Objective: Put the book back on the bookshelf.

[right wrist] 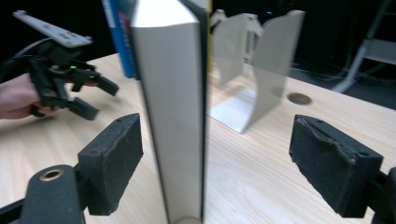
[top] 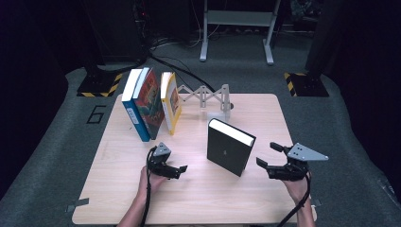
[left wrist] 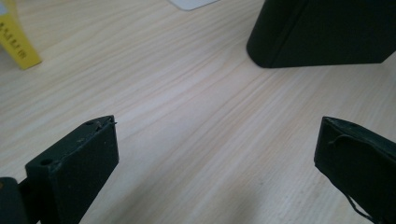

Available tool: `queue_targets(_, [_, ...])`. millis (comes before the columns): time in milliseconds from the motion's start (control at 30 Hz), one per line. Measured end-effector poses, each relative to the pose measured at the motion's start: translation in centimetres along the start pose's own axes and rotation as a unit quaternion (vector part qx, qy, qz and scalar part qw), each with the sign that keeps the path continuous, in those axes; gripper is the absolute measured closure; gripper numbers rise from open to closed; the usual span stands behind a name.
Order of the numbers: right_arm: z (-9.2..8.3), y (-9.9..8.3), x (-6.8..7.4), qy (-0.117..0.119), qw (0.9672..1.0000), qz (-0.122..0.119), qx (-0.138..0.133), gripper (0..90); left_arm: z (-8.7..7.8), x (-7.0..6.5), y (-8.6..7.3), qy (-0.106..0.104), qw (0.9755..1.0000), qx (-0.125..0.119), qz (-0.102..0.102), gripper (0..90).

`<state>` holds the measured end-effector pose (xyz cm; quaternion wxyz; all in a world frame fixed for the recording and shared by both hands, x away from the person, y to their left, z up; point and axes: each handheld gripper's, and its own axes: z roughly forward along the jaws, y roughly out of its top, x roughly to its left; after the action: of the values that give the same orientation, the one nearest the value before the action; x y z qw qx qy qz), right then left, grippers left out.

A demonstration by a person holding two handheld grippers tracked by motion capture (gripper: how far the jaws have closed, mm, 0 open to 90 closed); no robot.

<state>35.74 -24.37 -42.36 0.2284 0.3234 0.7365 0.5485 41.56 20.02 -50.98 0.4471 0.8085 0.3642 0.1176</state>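
Black hardback [top: 231, 146] stands upright on its own near mid-table [top: 198, 198] in the high view, page edges up, apart from the row of books [top: 150, 101] that leans at the back left w/ the yellow one [top: 170, 101] at its end. Right gripper [top: 273, 157] sits just beside the black book's right edge, jaws spread, nothing pinched; prob. placed to steady or catch the book if it tips. Left gripper [top: 177, 169] rests low on the wood, apart from the book, jaws apart & empty.

Left gripper view: both pads wide over bare wood, black hardback's lower corner [left wrist: 322, 32] ahead, yellow book's corner [left wrist: 16, 44] far left. Looks like it's standing by.

Right gripper view: white fore-edge of the hardback [right wrist: 173, 107] stands between the pads [right wrist: 114, 158], touching neither, so the book is free-standing. Metal bookend [right wrist: 261, 79] stands behind it w/ the extending rack, apart, likely the spot the book goes next. Left gripper [right wrist: 86, 95] shows farther off at left.
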Motion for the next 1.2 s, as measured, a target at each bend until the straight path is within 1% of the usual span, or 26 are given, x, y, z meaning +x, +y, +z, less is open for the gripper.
queue_targets(33, [-0.1,-0.1,-0.2,-0.008,1.0000,0.005,0.001,16.7,0.2,-0.2,0.3,-0.009,0.9999,0.009,0.000,0.0])
queue_targets(67, [0.0,-0.2,-0.4,-0.015,0.9998,0.008,0.009,16.6,0.3,-0.3,0.5,-0.011,0.9998,0.014,-0.005,0.1])
queue_targets(100, [0.1,-0.2,-0.4,-0.021,0.9997,0.009,0.012,16.7,0.4,-0.4,0.7,-0.014,0.9998,0.017,0.003,0.1])
queue_targets(133, [0.3,-0.2,-0.5,-0.024,0.9995,0.008,0.019,16.6,0.5,-0.6,0.9,-0.025,0.9995,0.022,0.004,0.2])
queue_targets(167, [0.5,-0.3,-0.4,-0.029,0.9991,0.013,0.030,16.6,0.5,-0.7,1.2,-0.031,0.9993,0.022,0.004,0.3])
queue_targets(200, [0.8,-0.3,-0.4,-0.033,0.9988,0.008,0.037,16.6,0.6,-0.9,1.4,-0.039,0.9990,0.024,0.006,0.3])
queue_targets(233, [1.2,-0.3,-0.4,-0.034,0.9983,0.010,0.046,16.5,0.7,-1.0,1.6,-0.045,0.9986,0.025,0.012,0.5])
queue_targets(333, [2.1,-0.4,-0.5,-0.042,0.9972,0.014,0.060,16.5,0.9,-1.3,2.2,-0.052,0.9981,0.024,0.023,1.1])
queue_targets(367, [2.4,-0.5,-0.5,-0.044,0.9970,0.012,0.062,16.6,1.0,-1.4,2.3,-0.057,0.9980,0.023,0.018,1.1])
queue_targets(433, [2.9,-0.6,-0.4,-0.050,0.9963,0.015,0.068,16.6,1.1,-1.5,2.5,-0.038,0.9987,0.027,0.020,1.3])
queue_targets(467, [3.1,-0.6,-0.4,-0.054,0.9959,0.017,0.072,16.9,1.2,-1.7,2.6,-0.029,0.9992,0.021,0.017,1.3])
queue_targets(500, [3.3,-0.6,-0.4,-0.059,0.9953,0.019,0.074,16.5,1.1,-1.7,2.7,-0.029,0.9992,0.023,0.014,1.3])
queue_targets(533, [3.3,-0.7,-0.5,-0.056,0.9955,0.022,0.073,16.6,1.3,-1.8,2.7,-0.024,0.9995,0.020,0.010,1.3])
queue_targets(567, [3.4,-0.7,-0.5,-0.058,0.9954,0.023,0.073,16.6,1.4,-1.9,2.8,-0.020,0.9995,0.021,0.011,1.3])
queue_targets(600, [3.5,-0.7,-0.5,-0.062,0.9949,0.023,0.075,16.6,1.5,-2.1,2.8,-0.016,0.9997,0.020,0.002,1.3])
queue_targets(700, [3.7,-0.7,-0.4,-0.071,0.9941,0.022,0.079,16.6,2.1,-2.6,3.0,-0.005,0.9998,0.020,0.007,1.3])
queue_targets(767, [3.8,-0.6,-0.4,-0.071,0.9941,0.020,0.079,16.6,2.5,-3.1,3.3,-0.007,0.9998,0.019,0.005,1.4])
queue_targets(833, [4.0,-0.6,-0.3,-0.070,0.9940,0.018,0.082,16.6,2.8,-3.5,3.5,-0.007,0.9996,0.025,0.014,1.6])
queue_targets(900, [4.1,-0.6,-0.2,-0.072,0.9939,0.021,0.081,16.6,3.2,-3.8,3.6,-0.013,0.9995,0.026,0.011,1.7])
queue_targets(933, [4.2,-0.6,-0.2,-0.068,0.9942,0.019,0.081,16.7,3.3,-3.8,3.8,-0.014,0.9993,0.030,0.016,1.7])
queue_targets(967, [4.3,-0.6,-0.2,-0.071,0.9939,0.018,0.082,16.7,3.5,-3.9,3.9,-0.006,0.9992,0.034,0.021,2.0])
queue_targets(1000, [4.4,-0.7,-0.2,-0.073,0.9936,0.017,0.085,16.6,3.6,-4.1,4.0,0.001,0.9995,0.029,0.016,1.9])
queue_targets(1033, [4.5,-0.7,-0.2,-0.072,0.9936,0.018,0.084,16.2,3.6,-4.2,4.0,0.001,0.9994,0.029,0.017,2.0])
queue_targets(1067, [4.5,-0.7,-0.3,-0.074,0.9937,0.018,0.083,16.2,3.8,-4.4,4.1,0.006,0.9996,0.026,0.010,2.1])
queue_targets(1100, [4.5,-0.7,-0.3,-0.075,0.9935,0.019,0.083,16.2,3.9,-4.4,4.1,0.009,0.9996,0.025,0.013,1.9])
queue_targets(1200, [4.5,-0.8,-0.3,-0.078,0.9936,0.019,0.080,16.4,4.3,-4.9,4.2,0.003,0.9998,0.017,0.007,2.0])
